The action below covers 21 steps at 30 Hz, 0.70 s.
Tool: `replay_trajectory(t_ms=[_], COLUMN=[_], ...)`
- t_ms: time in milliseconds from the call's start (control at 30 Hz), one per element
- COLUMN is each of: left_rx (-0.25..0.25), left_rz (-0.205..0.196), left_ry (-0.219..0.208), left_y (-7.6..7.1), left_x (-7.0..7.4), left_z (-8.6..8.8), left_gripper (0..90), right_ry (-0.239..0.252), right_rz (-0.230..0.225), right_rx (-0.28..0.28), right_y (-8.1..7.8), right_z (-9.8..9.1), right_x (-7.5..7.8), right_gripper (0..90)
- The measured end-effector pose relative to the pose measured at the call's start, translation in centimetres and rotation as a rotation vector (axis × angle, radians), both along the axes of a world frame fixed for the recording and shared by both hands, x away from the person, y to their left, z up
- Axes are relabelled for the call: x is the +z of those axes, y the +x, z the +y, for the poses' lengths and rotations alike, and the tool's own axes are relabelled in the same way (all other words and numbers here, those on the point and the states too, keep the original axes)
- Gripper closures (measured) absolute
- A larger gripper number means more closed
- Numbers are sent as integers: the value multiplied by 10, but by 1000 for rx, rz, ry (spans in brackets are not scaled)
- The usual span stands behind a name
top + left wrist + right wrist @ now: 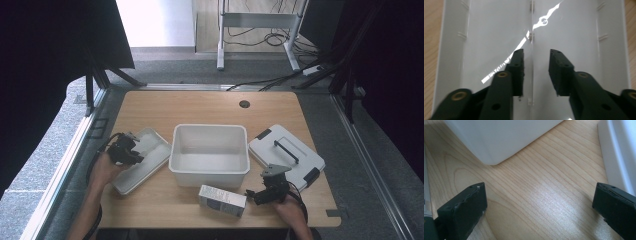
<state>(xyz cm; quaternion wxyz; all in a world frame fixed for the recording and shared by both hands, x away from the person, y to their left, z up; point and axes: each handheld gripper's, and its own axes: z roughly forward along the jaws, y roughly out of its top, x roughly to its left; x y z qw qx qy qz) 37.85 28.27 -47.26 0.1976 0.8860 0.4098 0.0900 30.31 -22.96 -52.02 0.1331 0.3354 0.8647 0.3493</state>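
Hovering left gripper (131, 150), fingers (517, 67) parted around clear divider rib (532, 62) of white tray (150, 136) left of bin (210, 170), likely for lifting | right gripper (256, 196) fingers (464, 212) spread wide over table (544, 202), idle beside carton (222, 200).

The shallow white tray (150, 162) lies flat on the counter (210, 107), open side up, turned at an angle so that its long axis runs from the near left to the far right. It sits just beside the left wall of the white bin (210, 152). Its inside (486, 37) is bare, smooth and glossy, with a thin raised rib (532, 50) down the middle and small ribs along both long walls.
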Motion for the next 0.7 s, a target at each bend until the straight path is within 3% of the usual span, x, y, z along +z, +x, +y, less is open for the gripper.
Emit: replay_trajectory(t_ms=[167, 300, 400, 700], left_rx=[13, 10, -3, -65], left_rz=[-49, -97, -123, -200], left_ry=[-54, -121, -137, -230], left_y=[-8, -19, -28, -61], left_x=[13, 21, 23, 29], left_z=[-2, -8, -14, -39], left_gripper=[426, 275, 173, 27], right_ry=[0, 0, 0, 0], right_rz=[0, 0, 0, 0], right_rx=[0, 0, 0, 0], right_y=[0, 0, 0, 0], right_z=[0, 0, 0, 0], right_x=[0, 0, 0, 0], right_gripper=[0, 0, 0, 0])
